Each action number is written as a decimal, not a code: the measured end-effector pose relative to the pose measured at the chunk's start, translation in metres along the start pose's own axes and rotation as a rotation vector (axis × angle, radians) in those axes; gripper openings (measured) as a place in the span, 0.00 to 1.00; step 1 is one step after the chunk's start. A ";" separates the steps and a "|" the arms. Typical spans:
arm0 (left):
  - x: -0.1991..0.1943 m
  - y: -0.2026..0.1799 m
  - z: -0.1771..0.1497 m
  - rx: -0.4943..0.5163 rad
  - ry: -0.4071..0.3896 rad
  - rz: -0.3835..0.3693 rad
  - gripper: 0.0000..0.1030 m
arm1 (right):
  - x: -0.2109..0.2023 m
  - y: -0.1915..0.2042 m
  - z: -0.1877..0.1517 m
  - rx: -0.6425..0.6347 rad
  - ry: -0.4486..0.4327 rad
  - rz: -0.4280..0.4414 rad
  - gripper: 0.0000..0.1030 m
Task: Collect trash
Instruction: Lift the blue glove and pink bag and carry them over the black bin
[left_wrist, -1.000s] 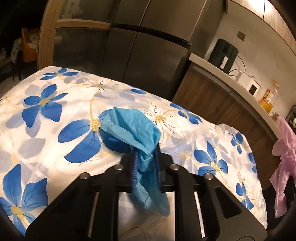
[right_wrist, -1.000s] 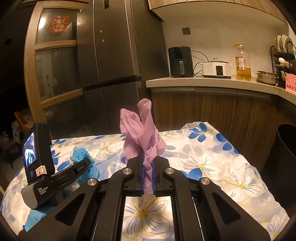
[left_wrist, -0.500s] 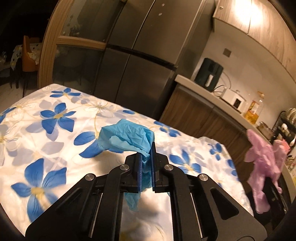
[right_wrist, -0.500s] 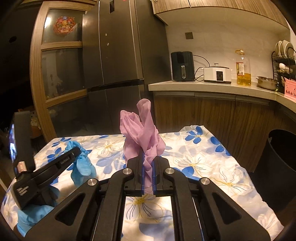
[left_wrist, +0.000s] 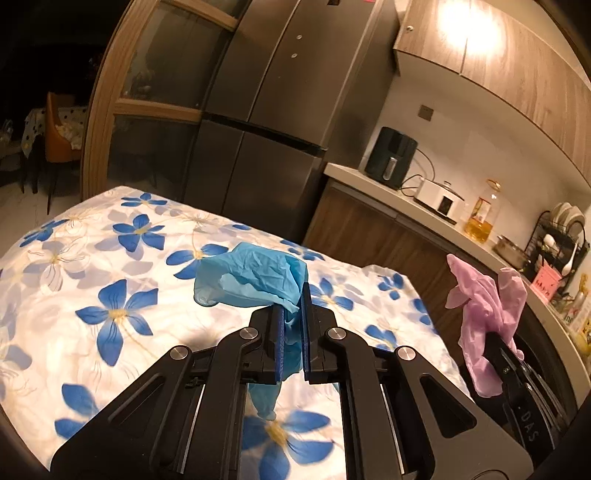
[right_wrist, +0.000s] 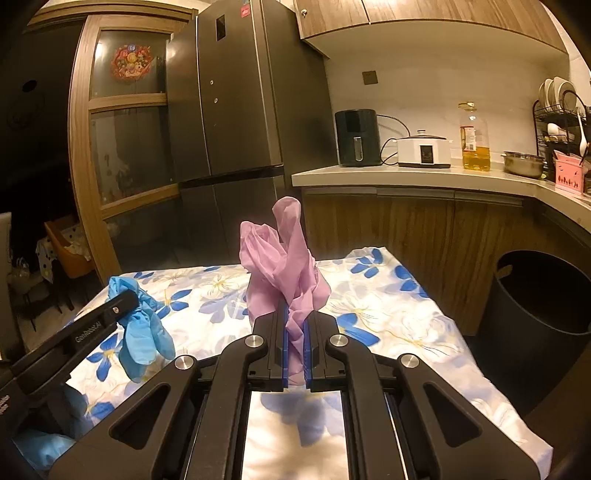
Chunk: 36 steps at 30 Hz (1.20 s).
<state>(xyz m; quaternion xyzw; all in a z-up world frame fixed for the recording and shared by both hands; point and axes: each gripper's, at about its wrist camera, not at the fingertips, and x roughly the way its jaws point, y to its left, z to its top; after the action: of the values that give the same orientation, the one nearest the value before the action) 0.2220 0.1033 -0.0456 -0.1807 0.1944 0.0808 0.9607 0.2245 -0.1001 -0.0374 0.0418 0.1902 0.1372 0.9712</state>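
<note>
My left gripper (left_wrist: 292, 314) is shut on a crumpled blue glove (left_wrist: 255, 278) and holds it above the flowered tablecloth (left_wrist: 110, 273). The blue glove also shows in the right wrist view (right_wrist: 142, 328), hanging from the left gripper's tips. My right gripper (right_wrist: 295, 325) is shut on a crumpled pink glove (right_wrist: 284, 258), held above the table. The pink glove shows at the right of the left wrist view (left_wrist: 484, 317). A black trash bin (right_wrist: 539, 302) stands on the floor right of the table, open at the top.
A wooden counter (right_wrist: 424, 175) behind the table carries an air fryer (right_wrist: 356, 138), a cooker (right_wrist: 424, 149), an oil bottle (right_wrist: 474, 140) and a dish rack (right_wrist: 561, 122). A dark fridge (right_wrist: 240, 110) stands behind.
Both grippers have risen higher above the table with their gloves. The blue glove has lifted off the cloth and the left gripper has swung toward the right.
</note>
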 end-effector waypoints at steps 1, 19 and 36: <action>-0.003 -0.004 -0.001 0.010 -0.001 0.003 0.06 | -0.005 -0.003 0.000 0.003 -0.003 -0.002 0.07; -0.030 -0.099 -0.023 0.138 -0.011 -0.109 0.06 | -0.061 -0.073 0.002 0.059 -0.061 -0.112 0.07; -0.011 -0.224 -0.047 0.315 -0.002 -0.303 0.06 | -0.087 -0.161 0.014 0.100 -0.124 -0.320 0.07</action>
<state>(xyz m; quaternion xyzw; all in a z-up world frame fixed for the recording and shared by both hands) 0.2462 -0.1223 -0.0108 -0.0556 0.1741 -0.0957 0.9785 0.1931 -0.2791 -0.0146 0.0678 0.1407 -0.0319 0.9872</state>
